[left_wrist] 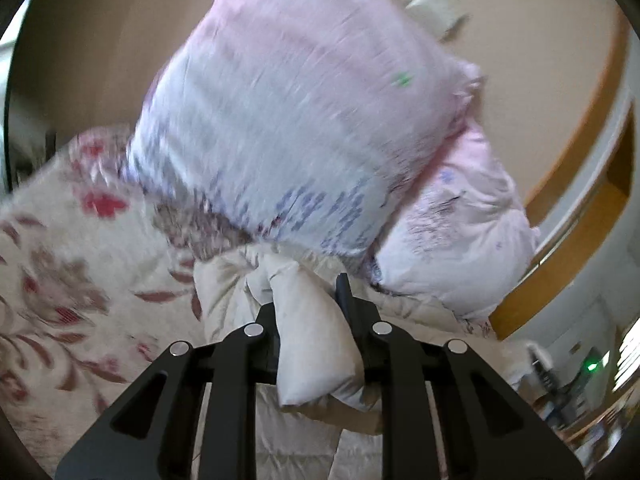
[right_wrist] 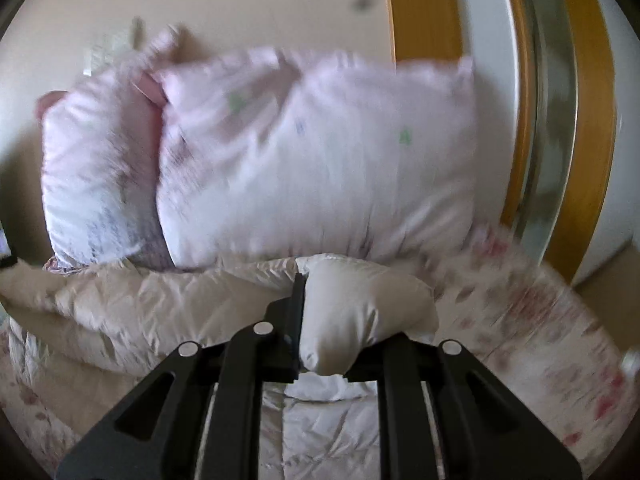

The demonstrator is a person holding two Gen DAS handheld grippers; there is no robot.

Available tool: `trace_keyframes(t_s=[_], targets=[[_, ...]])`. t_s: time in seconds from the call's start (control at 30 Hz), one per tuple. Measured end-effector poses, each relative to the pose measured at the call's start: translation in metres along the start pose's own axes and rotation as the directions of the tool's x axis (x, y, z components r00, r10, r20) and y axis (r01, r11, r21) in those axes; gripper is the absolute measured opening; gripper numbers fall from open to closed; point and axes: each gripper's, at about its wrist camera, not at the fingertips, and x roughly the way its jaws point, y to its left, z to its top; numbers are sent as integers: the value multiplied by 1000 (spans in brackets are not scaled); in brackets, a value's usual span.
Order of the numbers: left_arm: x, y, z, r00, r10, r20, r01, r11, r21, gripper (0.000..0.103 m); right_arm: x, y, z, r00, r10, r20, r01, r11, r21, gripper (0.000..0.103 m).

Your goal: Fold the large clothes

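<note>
Nearest in the left wrist view, the left gripper (left_wrist: 310, 320) has its fingers clamped on a puffy cream fold of the quilted garment (left_wrist: 316, 360), which bulges out between them at the six o'clock side of the picture. In the right wrist view the right gripper (right_wrist: 332, 320) does the same: its fingers are pinched on another thick cream corner of the garment (right_wrist: 360, 312), with more of the padded cloth trailing off toward nine o'clock in loose ridges.

Below and around the held cloth lies the bed (left_wrist: 60, 280), covered in a cream sheet with red flowers, seen at eight o'clock in the left view and at four o'clock in the right.

Further off, two pink pillows (right_wrist: 312, 160) stand stacked against the wall, filling the twelve o'clock part of both views. A wooden frame (right_wrist: 420, 12) rises at one o'clock in the right view.

Judging by this, the fold is under way: both corners are gripped and lifted, but the garment looks bunched, not flat, so laying it over and smoothing it probably remain.
</note>
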Motion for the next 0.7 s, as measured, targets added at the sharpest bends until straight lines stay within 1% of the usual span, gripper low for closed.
trace_keyframes(t_s=[0.07, 0.27, 0.33, 0.37, 0.4, 0.43, 0.47, 0.5, 0.53, 0.57, 0.6, 0.67, 0.7], targets=[[18, 13, -1, 1000, -5, -23, 4, 998, -58, 18, 20, -6, -2, 999, 27, -45, -25, 998, 53, 14], [42, 42, -2, 997, -66, -49, 55, 979, -196, 18, 61, -20, 7, 990, 102, -102, -82, 979, 186, 15], [48, 48, -1, 994, -95, -49, 81, 969, -235, 19, 71, -21, 9, 986, 112, -120, -84, 973, 217, 19], [50, 48, 0, 993, -106, -51, 91, 965, -246, 23, 77, -23, 10, 984, 119, -129, -84, 966, 245, 22], [54, 49, 2, 992, -117, -53, 100, 961, -257, 26, 83, -25, 12, 981, 133, -138, -92, 958, 271, 30], [57, 49, 4, 990, -129, -54, 110, 956, -274, 36, 87, -26, 14, 979, 147, -140, -101, 951, 291, 41], [58, 50, 6, 988, -146, -47, 126, 948, -291, 49, 93, -29, 19, 976, 165, -141, -113, 940, 321, 48], [58, 51, 10, 985, -171, -28, 154, 936, -318, 55, 97, -31, 23, 975, 177, -137, -121, 931, 343, 56], [57, 51, 12, 983, -181, -12, 167, 928, -333, 64, 99, -34, 28, 974, 193, -122, -135, 917, 374, 63], [54, 51, 16, 981, -195, 13, 187, 919, -347, 68, 98, -37, 32, 974, 201, -104, -146, 907, 394, 66], [49, 51, 19, 978, -206, 38, 207, 914, -350, 70, 97, -39, 35, 975, 204, -89, -152, 902, 404, 69], [33, 49, 26, 972, -217, 93, 236, 914, -329, 74, 86, -44, 43, 978, 204, -43, -169, 897, 410, 71], [25, 49, 27, 971, -211, 114, 237, 920, -311, 75, 79, -46, 45, 981, 194, -27, -168, 901, 400, 71]])
